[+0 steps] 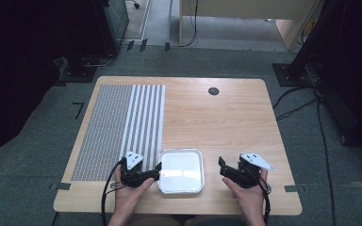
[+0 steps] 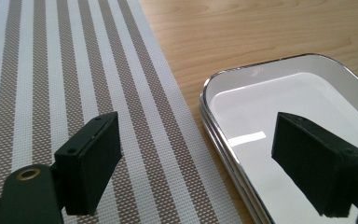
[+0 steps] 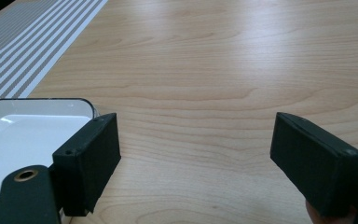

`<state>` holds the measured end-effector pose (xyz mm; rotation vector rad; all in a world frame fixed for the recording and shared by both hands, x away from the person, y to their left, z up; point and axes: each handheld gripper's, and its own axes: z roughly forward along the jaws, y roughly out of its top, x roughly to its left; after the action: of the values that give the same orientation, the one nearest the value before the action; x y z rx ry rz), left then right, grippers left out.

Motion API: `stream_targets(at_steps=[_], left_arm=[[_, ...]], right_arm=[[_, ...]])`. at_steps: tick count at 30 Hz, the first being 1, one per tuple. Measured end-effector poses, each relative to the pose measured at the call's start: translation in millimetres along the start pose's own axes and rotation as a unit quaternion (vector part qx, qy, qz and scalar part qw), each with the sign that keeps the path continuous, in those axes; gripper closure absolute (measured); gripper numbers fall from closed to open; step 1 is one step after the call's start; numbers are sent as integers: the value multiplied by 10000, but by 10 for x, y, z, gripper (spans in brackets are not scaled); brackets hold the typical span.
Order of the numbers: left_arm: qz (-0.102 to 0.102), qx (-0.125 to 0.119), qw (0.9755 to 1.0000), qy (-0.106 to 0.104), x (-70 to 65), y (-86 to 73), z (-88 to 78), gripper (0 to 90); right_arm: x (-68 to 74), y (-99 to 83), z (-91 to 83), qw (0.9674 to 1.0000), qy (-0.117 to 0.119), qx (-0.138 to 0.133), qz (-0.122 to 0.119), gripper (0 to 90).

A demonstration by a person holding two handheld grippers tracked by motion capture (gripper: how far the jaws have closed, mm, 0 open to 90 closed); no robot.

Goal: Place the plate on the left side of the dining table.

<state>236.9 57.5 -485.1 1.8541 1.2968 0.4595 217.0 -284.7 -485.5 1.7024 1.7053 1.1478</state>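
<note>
Two grippers flank white tray at near table edge. High view: left gripper nearer, almost touching tray's left rim; right gripper apart. Left gripper view: jaws apart, straddling rim between tray and striped mat. Right gripper view: jaws apart, empty, tray to their left.

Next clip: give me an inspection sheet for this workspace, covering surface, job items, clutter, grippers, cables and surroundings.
Surface: light wooden table, with a dark round plug near its far edge.
Job's things: white square tray with a metal rim, empty, at the near edge between the two grippers; striped woven placemat lying flat along the left side.
Clutter: nothing seen.
Grippers: left gripper open, jaws straddling the tray's left rim; right gripper open, over bare wood right of the tray.
Cables: a black cable trails from the left gripper; more lie on the floor at right.
Surroundings: grey carpet, dark stands, a desk behind.
</note>
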Motion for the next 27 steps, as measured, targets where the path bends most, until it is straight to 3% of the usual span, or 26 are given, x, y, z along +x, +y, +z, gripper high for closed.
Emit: stream_targets(at_steps=[8,15,19,27], left_arm=[[-79,60,9999,12,-66,-18,33,241],[-152,101,9998,-18,-112,-32,47,266],[-143,114,9998,-89,-128,-45,54,363],[-12,163,9995,-256,-182,-68,73,514]], right_arm=[[133,-46,70,9998,158,111,-16,213],[215,-70,88,9987,464,189,20,379],[273,-104,108,9978,586,291,-106,442],[388,-141,92,9978,611,187,-155,589]])
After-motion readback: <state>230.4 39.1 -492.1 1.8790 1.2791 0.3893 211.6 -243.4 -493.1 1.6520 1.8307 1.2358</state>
